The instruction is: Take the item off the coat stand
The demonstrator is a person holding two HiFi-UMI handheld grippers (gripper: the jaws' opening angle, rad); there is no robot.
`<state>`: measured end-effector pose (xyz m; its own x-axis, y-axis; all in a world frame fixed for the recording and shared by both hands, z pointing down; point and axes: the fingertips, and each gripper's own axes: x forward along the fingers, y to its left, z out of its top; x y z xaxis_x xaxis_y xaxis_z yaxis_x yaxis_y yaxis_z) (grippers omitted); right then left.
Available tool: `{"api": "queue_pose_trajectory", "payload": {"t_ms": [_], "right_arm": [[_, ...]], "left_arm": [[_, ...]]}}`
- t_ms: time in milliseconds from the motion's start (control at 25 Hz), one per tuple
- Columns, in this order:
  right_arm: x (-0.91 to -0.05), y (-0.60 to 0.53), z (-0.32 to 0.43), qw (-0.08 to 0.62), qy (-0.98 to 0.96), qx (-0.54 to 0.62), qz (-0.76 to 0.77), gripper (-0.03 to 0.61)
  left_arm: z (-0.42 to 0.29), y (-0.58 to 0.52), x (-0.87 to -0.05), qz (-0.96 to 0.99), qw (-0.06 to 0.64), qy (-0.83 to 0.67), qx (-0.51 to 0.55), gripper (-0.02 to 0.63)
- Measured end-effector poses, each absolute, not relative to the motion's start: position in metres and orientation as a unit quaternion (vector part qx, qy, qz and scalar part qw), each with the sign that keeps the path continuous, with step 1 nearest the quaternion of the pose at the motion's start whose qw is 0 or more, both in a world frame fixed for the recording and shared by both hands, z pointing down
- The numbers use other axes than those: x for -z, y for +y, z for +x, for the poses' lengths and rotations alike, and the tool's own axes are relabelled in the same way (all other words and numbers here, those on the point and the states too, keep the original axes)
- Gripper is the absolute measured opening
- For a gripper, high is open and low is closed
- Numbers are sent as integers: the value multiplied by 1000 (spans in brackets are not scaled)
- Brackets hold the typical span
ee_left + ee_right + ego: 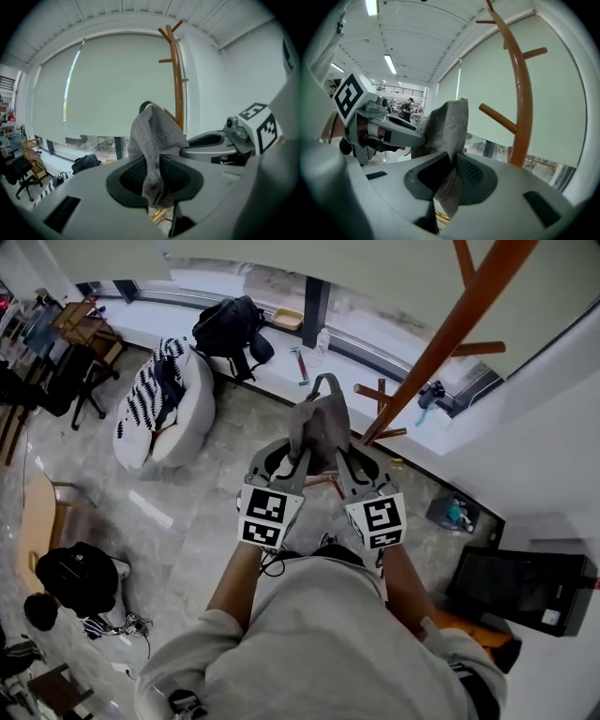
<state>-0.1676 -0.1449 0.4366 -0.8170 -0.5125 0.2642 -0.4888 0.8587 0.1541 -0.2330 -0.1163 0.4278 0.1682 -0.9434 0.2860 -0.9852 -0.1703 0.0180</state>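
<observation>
A grey cloth item (319,427) hangs bunched between my two grippers, just left of the brown wooden coat stand (450,334). My left gripper (296,461) is shut on its left side, and a fold of cloth (152,136) runs down between the dark pads. My right gripper (345,463) is shut on its right side; the cloth (445,126) is pinched in the jaws there too. In the right gripper view the stand (520,93) and its pegs stand to the right, apart from the cloth. The stand (176,70) rises behind the cloth in the left gripper view.
Below lies a stone floor with a white beanbag seat (187,413) carrying a striped cloth. A black backpack (230,324) rests on the window ledge. A black bag (80,577) lies at the lower left, and a black box (520,587) at the right by the wall.
</observation>
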Motion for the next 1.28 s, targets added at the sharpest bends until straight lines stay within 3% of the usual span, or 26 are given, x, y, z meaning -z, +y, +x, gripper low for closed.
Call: {"api": "queue_pose_trajectory", "payload": {"t_ms": [440, 720, 1280], "right_arm": [[-445, -93, -235, 142, -971, 37, 188, 44], [-442, -59, -259, 121, -974, 38, 190, 34], [-398, -62, -217, 69, -974, 65, 204, 25]], "left_arm": [[-295, -53, -437, 701, 118, -698, -88, 91], [-319, -15, -432, 694, 94, -711, -61, 91], [-278, -15, -389, 693, 39, -719, -38, 87]]}}
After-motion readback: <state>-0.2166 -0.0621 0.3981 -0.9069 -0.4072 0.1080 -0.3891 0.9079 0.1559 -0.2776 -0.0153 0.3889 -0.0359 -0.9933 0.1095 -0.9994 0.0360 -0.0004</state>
